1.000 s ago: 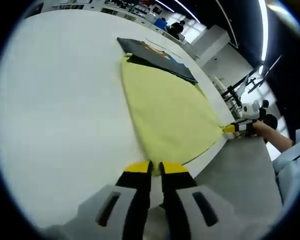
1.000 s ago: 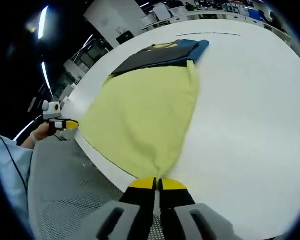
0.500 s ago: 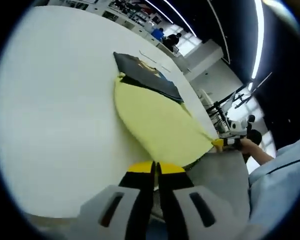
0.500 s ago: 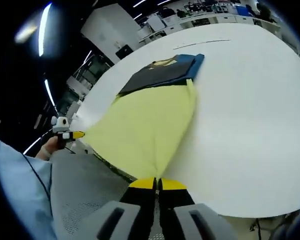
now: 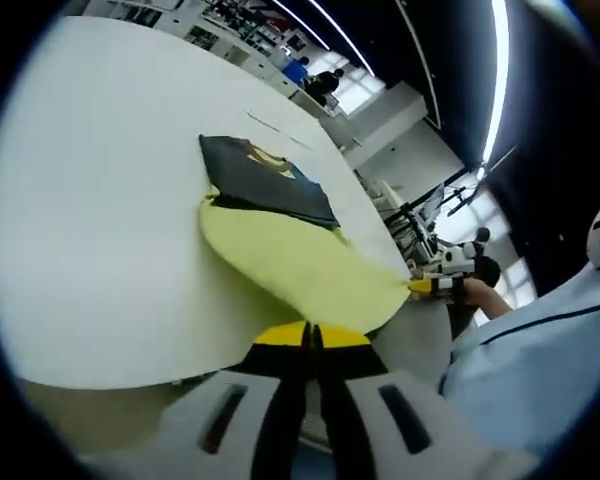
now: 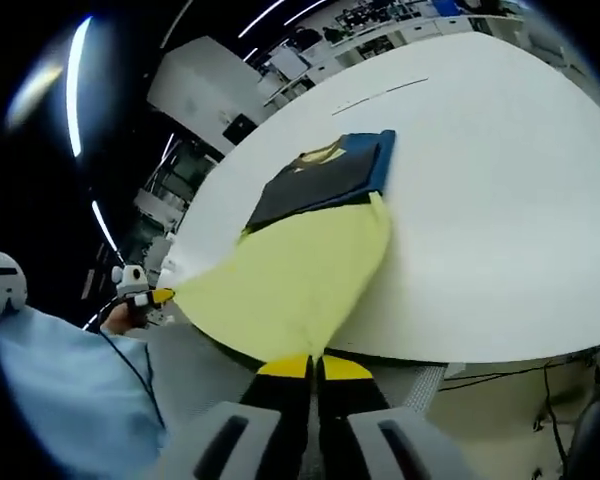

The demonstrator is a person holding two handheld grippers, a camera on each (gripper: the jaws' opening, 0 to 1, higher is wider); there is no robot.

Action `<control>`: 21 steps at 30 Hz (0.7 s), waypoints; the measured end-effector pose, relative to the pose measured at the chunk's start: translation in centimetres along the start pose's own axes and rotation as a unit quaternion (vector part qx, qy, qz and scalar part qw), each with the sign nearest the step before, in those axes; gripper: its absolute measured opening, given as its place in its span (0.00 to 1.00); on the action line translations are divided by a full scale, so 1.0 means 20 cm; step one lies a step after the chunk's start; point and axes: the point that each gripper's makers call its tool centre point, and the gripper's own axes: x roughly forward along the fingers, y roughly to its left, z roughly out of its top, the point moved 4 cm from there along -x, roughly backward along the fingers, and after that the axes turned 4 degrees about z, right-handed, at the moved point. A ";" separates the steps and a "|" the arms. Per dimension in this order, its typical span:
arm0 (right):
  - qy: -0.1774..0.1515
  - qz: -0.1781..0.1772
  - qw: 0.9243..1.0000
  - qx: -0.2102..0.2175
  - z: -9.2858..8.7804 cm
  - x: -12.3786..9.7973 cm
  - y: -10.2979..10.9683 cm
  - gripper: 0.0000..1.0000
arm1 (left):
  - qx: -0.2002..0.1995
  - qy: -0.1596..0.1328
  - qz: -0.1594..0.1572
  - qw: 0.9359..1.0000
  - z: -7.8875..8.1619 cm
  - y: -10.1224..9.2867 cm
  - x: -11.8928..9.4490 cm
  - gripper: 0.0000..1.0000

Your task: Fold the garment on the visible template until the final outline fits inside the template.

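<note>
Yellow garment [image 5: 295, 262] stretched out off near edge of white counter [image 5: 90, 220], one corner pinched in left hand-held gripper [image 5: 311, 336], jaws closed together on the fabric at bottom of left gripper view. Far part of garment resting on counter, touching a dark folded piece [image 5: 260, 180] with a blue layer under it; whether that dark piece is the template or part of the garment, cannot tell. Opposite near corner held by right hand-held gripper [image 5: 427, 286], seen at right of left gripper view with a hand [image 5: 477, 293] behind it.

Same layout in right gripper view: right hand-held gripper [image 6: 313, 367] at bottom, jaws shut on a yellow corner; garment [image 6: 295, 280] fanning away from the jaws up onto counter [image 6: 500, 190] toward dark piece [image 6: 320, 180] with blue edge. Left hand-held gripper [image 6: 155, 296] at left of that view, clamped on other corner, cloth taut between the two. Near portion of garment lifted clear of counter edge, hanging between both tools. Light blue sleeve [image 6: 70, 400] at lower left. Ceiling light strips and distant desks in background.
</note>
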 end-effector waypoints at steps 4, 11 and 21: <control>-0.008 0.008 1.000 0.014 0.00 -0.02 0.04 0.00 | -0.011 -0.006 -0.006 1.000 0.00 -0.01 -0.03 0.00; -0.055 0.055 0.996 0.044 0.11 0.02 0.15 0.00 | -0.013 -0.032 -0.022 0.999 0.17 0.04 -0.01 0.00; -0.111 0.091 0.988 0.052 0.45 0.07 0.17 0.00 | 0.043 -0.056 -0.032 0.997 0.56 0.11 0.11 0.00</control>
